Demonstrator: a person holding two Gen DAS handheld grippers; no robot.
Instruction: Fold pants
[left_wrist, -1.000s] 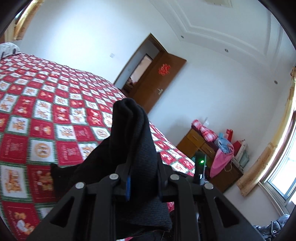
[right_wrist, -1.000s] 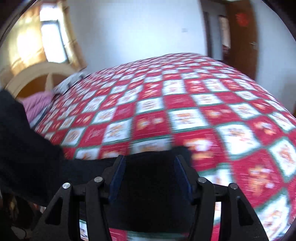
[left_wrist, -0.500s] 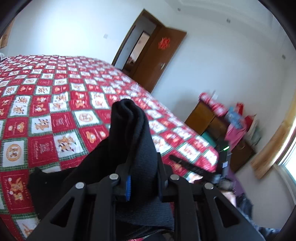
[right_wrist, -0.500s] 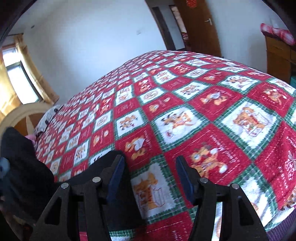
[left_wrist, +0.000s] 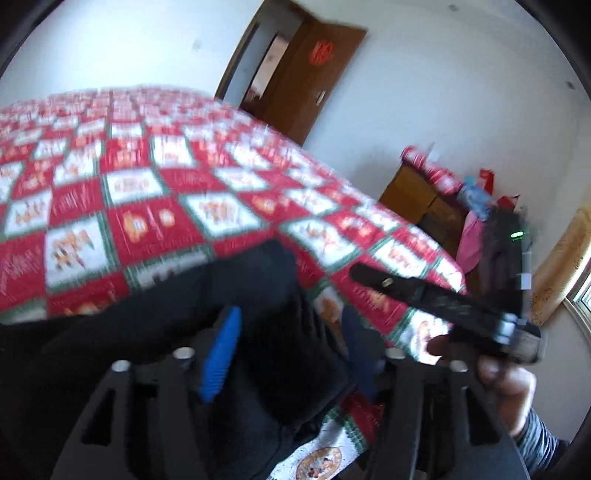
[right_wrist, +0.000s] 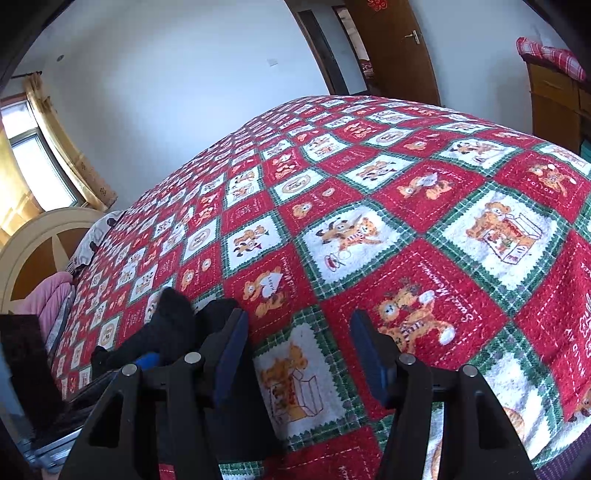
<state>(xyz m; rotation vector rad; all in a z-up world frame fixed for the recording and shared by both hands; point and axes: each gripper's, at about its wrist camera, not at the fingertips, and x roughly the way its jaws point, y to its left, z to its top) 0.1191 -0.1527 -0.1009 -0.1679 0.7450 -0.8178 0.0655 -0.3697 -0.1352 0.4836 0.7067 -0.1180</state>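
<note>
- The left gripper (left_wrist: 291, 350) is seen with its fingers spread apart; black fabric of the pants (left_wrist: 258, 295) lies between and under them, but no pinch on the cloth can be made out, and the view is blurred by motion.
- One blue pad (left_wrist: 221, 354) of the left gripper is shown bare on its inner face, with the cloth lying beside it.
- The right gripper (right_wrist: 301, 350) is held with its fingers spread wide, and only the patterned bedspread (right_wrist: 406, 229) is seen in the gap between them.
- The blue-lined fingers (right_wrist: 232, 354) of the right gripper are shown close above the bed, at its near edge.
- The pants are bunched in a dark heap on the near edge of the bed; in the right wrist view they (right_wrist: 166, 325) are found just left of the right gripper's left finger.
- In the left wrist view the right gripper (left_wrist: 436, 295) is seen to the right of the pants, gripped by a hand (left_wrist: 506, 384), with a green light (left_wrist: 516, 234) on the device.
- The bedspread (left_wrist: 147, 192) is covered in red and white squares with bear pictures.
- A brown door (left_wrist: 314, 77) and a wooden cabinet (left_wrist: 424, 199) are set against the white wall beyond the bed.
- A curtained window (right_wrist: 40, 158) and a curved headboard (right_wrist: 33, 236) are shown at the left in the right wrist view.
</note>
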